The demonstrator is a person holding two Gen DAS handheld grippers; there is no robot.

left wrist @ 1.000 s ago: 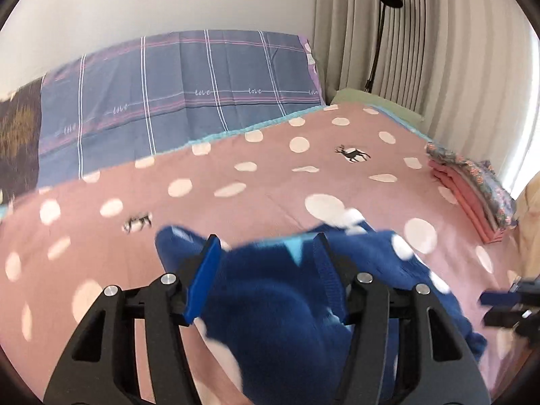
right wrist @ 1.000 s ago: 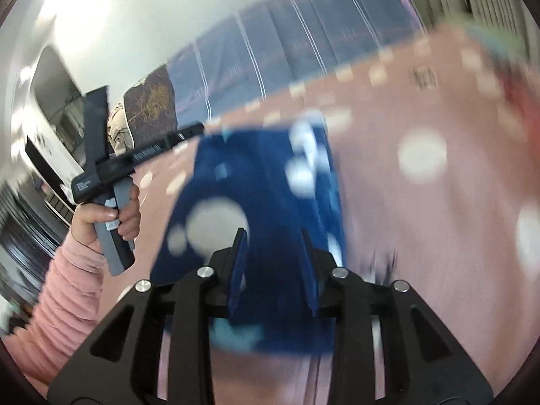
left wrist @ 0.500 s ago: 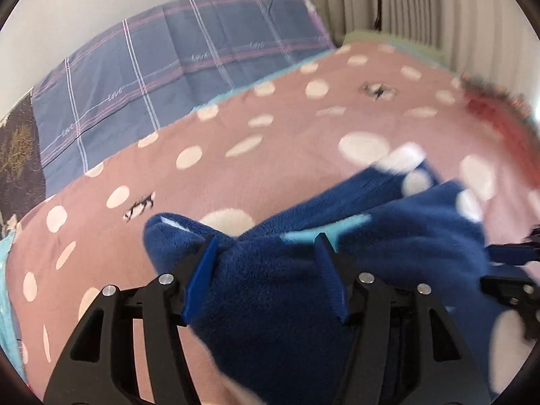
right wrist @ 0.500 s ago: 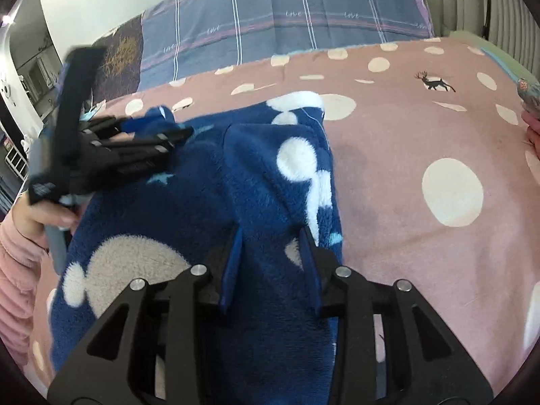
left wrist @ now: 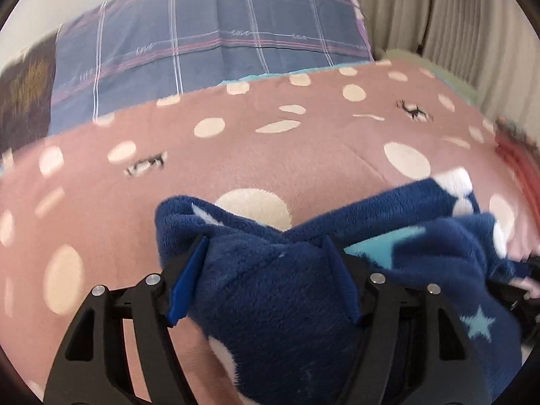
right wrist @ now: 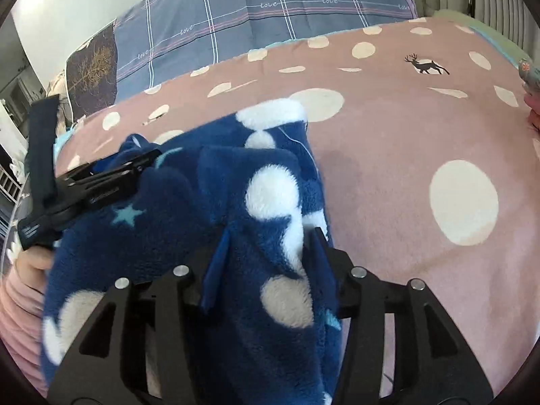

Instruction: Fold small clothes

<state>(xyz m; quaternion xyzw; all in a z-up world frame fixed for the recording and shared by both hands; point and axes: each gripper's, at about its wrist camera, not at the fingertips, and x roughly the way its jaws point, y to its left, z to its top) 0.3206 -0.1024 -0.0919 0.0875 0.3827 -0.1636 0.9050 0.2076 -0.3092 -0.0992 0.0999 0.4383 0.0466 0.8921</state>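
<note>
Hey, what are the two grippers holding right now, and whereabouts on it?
Both have just been opening around the blue fleece garment: left gripper at its bunched far edge, right gripper at a fold near its right side. Whether either grips is unclear.

Navy fleece garment with white dots lies bunched on bed.

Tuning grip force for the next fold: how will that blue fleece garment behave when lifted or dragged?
Likely floppy: the blue fleece garment bunches and sags between the left gripper and right gripper, whose jaws have just been opening. Probably light but bulky, given the thick pile. It may drag rather than slide on the fuzzy pink blanket.
</note>
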